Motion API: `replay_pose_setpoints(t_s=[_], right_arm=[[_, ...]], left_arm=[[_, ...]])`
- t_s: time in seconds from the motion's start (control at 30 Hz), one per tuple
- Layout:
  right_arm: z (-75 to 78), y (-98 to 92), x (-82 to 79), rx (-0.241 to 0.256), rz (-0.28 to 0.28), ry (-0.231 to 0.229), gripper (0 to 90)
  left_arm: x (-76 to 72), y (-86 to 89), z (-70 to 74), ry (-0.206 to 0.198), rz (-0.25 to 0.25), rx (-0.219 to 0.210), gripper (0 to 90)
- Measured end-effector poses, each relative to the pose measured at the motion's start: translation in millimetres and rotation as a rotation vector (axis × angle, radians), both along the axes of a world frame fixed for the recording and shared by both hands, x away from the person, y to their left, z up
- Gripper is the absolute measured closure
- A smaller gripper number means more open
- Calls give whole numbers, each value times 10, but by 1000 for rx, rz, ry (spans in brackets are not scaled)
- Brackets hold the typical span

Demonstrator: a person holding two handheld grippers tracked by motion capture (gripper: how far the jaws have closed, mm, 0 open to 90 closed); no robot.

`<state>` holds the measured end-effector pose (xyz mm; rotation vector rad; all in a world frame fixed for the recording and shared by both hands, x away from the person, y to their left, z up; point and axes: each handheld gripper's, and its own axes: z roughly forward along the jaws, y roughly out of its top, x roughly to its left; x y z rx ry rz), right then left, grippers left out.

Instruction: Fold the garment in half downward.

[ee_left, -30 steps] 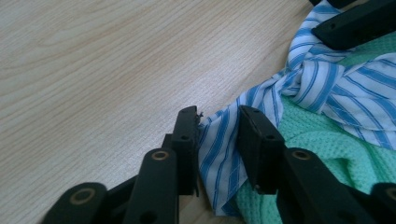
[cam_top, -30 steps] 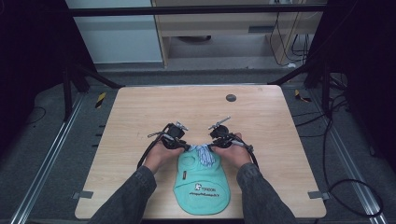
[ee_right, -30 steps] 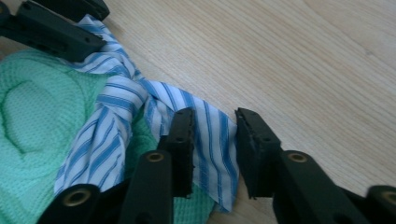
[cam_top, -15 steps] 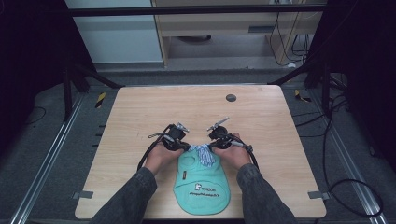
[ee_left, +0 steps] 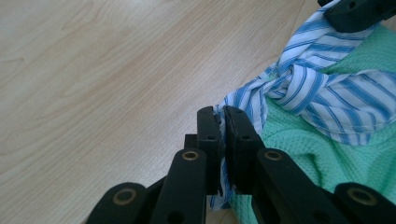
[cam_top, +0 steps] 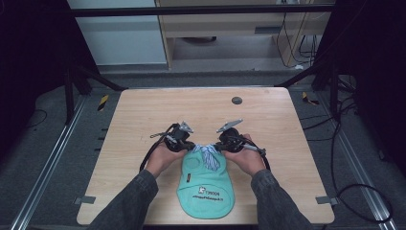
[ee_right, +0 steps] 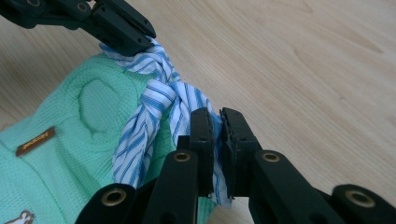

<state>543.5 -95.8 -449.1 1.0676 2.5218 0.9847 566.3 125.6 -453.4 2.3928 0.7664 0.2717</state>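
Green bib [cam_top: 206, 184]: one | striped ties [cam_top: 207, 154]: two, knotted | left gripper [ee_left: 223, 122], right gripper [ee_right: 215, 122]: fingers each clamp one tie

- The bib [cam_top: 205, 187] lies flat on the counter [cam_top: 143, 115] at its near edge.
- The knotted straps [cam_top: 207, 154] lie at the bib's far end.
- Left tool [cam_top: 187, 146] sits left of the knot, right tool [cam_top: 219, 145] right.
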Motion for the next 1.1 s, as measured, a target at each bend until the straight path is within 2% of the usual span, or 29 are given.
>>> replay_pose_setpoints(t_s=[0.2, 0.47, 0.8, 0.93, 1.1], right_arm=[[78, -42, -25, -2, 20, -40, 834], [256, -107, -49, -7, 43, -102, 834], [340, -166, -48, -20, 64, -144, 834], [348, -160, -48, -40, 74, -157, 834], [383, -159, -44, -56, 83, -171, 834]], left_arm=[[4, -12, 112, -26, -15, -6, 853], [-1, -51, 293, -79, -43, -7, 854], [-6, -69, 393, -107, -65, -10, 854], [-12, -73, 415, -116, -71, -2, 855], [-19, -53, 448, -124, -73, -14, 855]])
